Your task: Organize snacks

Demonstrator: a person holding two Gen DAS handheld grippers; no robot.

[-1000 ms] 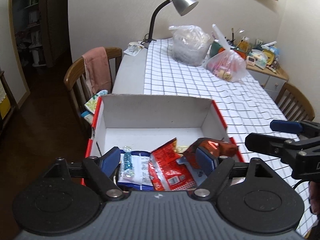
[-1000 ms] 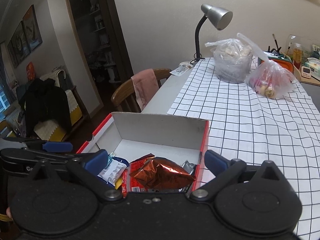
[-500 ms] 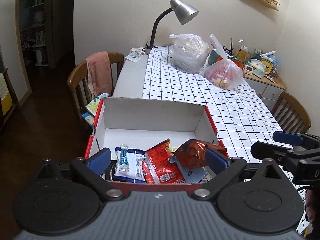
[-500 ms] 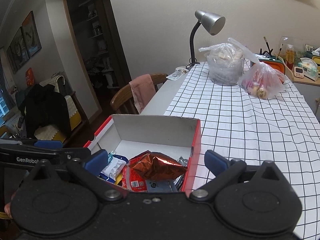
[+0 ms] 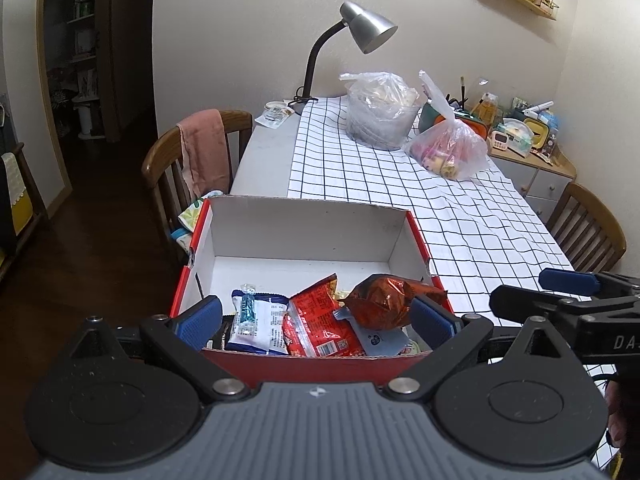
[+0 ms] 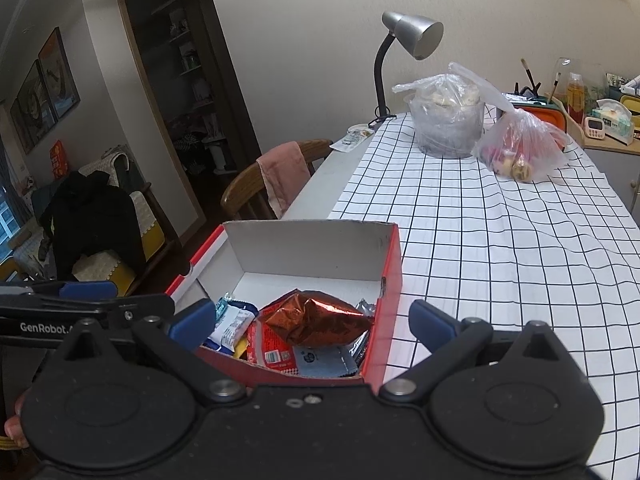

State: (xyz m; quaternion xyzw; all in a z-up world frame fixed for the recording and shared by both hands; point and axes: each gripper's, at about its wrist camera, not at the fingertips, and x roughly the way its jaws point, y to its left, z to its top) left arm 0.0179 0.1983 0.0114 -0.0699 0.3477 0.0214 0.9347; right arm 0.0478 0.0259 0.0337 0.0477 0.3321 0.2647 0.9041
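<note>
A red cardboard box point(image 5: 304, 224) with a white inside sits at the near end of the table; it also shows in the right wrist view point(image 6: 394, 276). In its near half lie a shiny red foil bag point(image 5: 384, 300) point(image 6: 316, 318), a red snack packet point(image 5: 320, 328), a white and blue packet point(image 5: 256, 318) and a pale blue packet point(image 5: 378, 338). My left gripper point(image 5: 316, 322) is open and empty, just in front of and above the box's near wall. My right gripper point(image 6: 312, 322) is open and empty, at the box's near right corner.
A checked cloth point(image 5: 460, 216) covers the table. A clear bag over a container point(image 5: 378, 110), a bag of snacks point(image 5: 448, 148) and a desk lamp point(image 5: 360, 32) stand at the far end. A chair with a pink towel point(image 5: 202, 152) is at the left, another chair point(image 5: 584, 228) at the right.
Both grippers have drawn back and up from the box, so more of it shows. The left gripper's jaws have opened wider. The snacks lie still.
</note>
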